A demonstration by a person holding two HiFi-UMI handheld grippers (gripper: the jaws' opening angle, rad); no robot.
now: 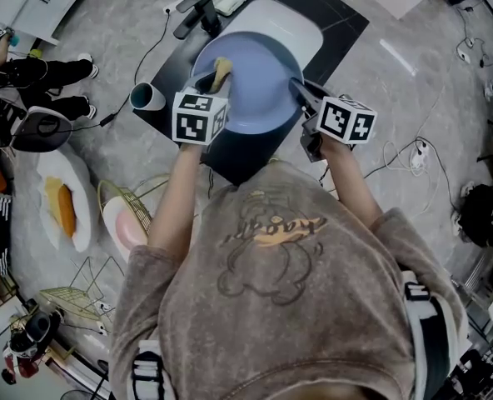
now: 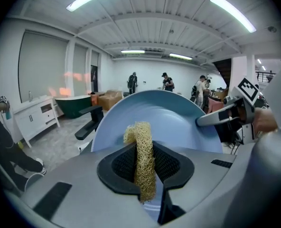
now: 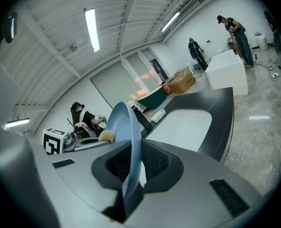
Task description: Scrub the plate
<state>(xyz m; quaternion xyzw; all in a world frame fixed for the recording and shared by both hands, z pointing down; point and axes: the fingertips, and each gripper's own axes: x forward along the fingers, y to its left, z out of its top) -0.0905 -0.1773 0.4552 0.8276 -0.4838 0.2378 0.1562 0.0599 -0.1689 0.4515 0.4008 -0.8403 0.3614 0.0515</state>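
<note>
Clamps blue plate (image 1: 251,86) by its right rim in right tongs (image 1: 301,97) over the sink (image 1: 292,19), pinches loofah (image 1: 222,69) in left tongs (image 1: 211,80) against plate's far-left face, unscrubbed face lying rightward.

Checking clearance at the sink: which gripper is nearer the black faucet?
Left. The left gripper, shut on the loofah, sits just in front of the faucet; the right gripper clamps the plate rim further to the right.
</note>
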